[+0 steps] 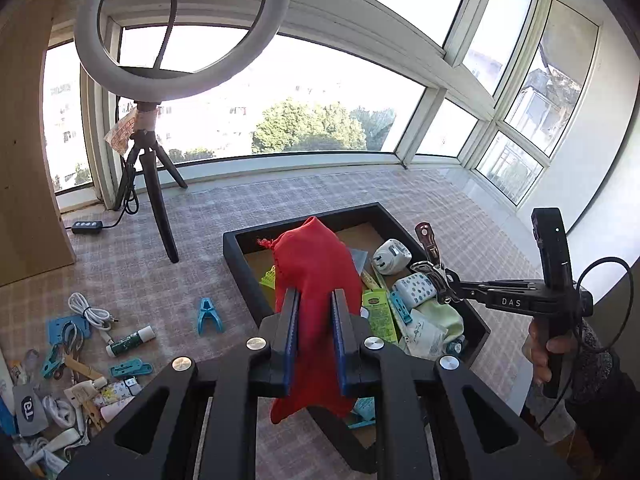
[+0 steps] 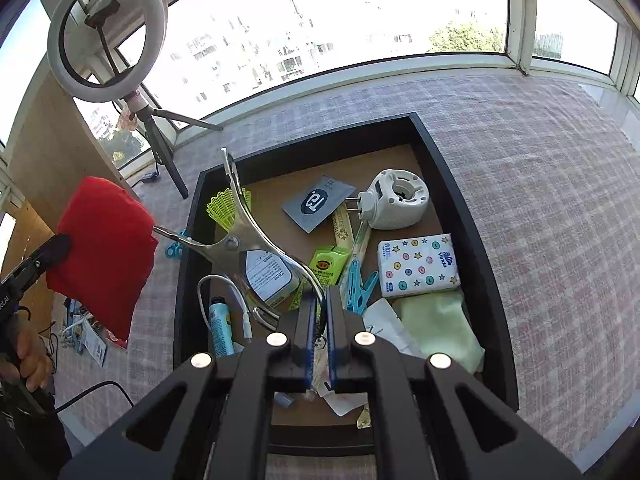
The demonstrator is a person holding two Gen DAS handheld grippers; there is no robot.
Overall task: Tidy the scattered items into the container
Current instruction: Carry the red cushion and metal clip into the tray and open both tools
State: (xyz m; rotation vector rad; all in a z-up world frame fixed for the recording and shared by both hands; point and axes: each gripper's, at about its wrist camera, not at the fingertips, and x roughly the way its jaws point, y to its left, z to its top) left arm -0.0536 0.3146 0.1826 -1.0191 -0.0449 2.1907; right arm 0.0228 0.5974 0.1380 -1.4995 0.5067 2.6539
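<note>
**Mia:** Two grippers, and each one is holding something. The left gripper (image 1: 314, 312) is pinching a red bag (image 1: 320, 272). The right gripper (image 2: 319, 320) has its fingers pressed together on one handle of a metal clip (image 2: 236, 244).

**Ben:** Where is the box?

**Mia:** The black box (image 2: 476, 248) sits on the checked cloth (image 2: 540, 184). The clip hangs right over the box, above the stuff inside it. Its long side points up and to the left. The red bag is more to the left, over the near left edge of the box, so the right gripper is closer in.

**Ben:** What is in the box now?

**Mia:** A tissue pack (image 2: 418, 266), a white plug (image 2: 394, 200), a green cloth (image 2: 440, 328) and more. Lots of small things are in a pile (image 1: 68, 368) on the cloth, off to the left.

**Ben:** Do both cameras show the same?

**Mia:** No. The right one looks down into the box, so you see the clip is over it. The left one shows the pile and a blue peg (image 1: 209, 314) outside the box. The bag hides part of the box there.
</note>
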